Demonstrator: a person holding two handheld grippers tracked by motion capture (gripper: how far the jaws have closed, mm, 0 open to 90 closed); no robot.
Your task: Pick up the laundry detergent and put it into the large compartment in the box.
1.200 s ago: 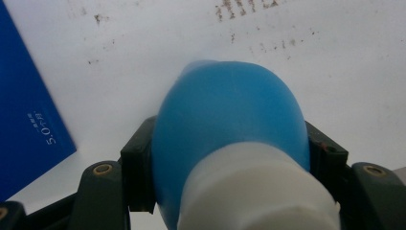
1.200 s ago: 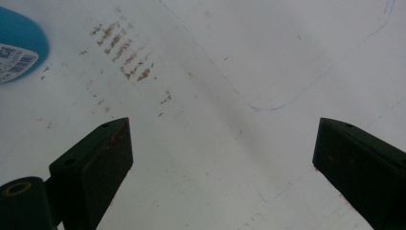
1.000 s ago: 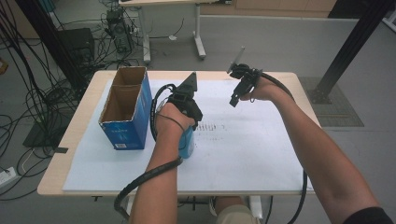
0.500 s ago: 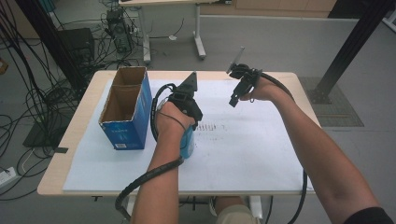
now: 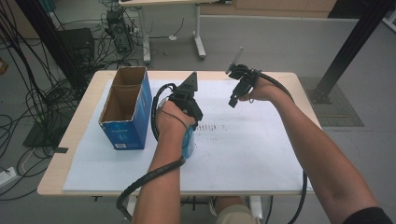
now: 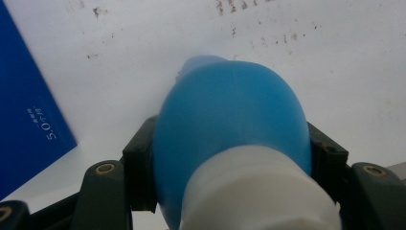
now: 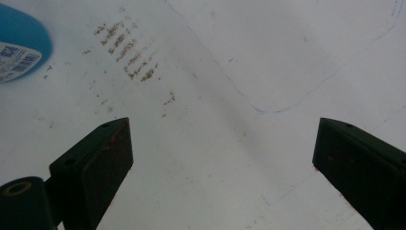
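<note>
The left gripper [image 6: 230,158] pinches a blue bottle [image 6: 230,129], its two black jaws pressed against the bottle's shoulder just above the white cap [image 6: 258,191]. In the high view the blue bottle [image 5: 189,140] stands on the white sheet [image 5: 243,154], mostly hidden under the left hand [image 5: 175,119], at about 3 o'clock from the open blue carton [image 5: 123,109] and just beside it. The right gripper [image 7: 220,167] is spread wide with nothing between its jaws; in the high view it [image 5: 232,102] hangs above the sheet at about 1 o'clock from the bottle, well apart from it.

I judge the bottle to be smooth plastic, a little soft and rounded, so it can slip or turn between flat pads. It is probably light or of medium weight, depending on how full it is, which I cannot tell. The best place for the grip seems the narrow shoulder near the cap, where the jaws are now.

The left gripper view gives the contact of the jaws, which the high view hides under the hand. The right gripper view shows the bottle's label [image 7: 16,55] at 10 o'clock and brown marks [image 7: 127,45] on the sheet
</note>
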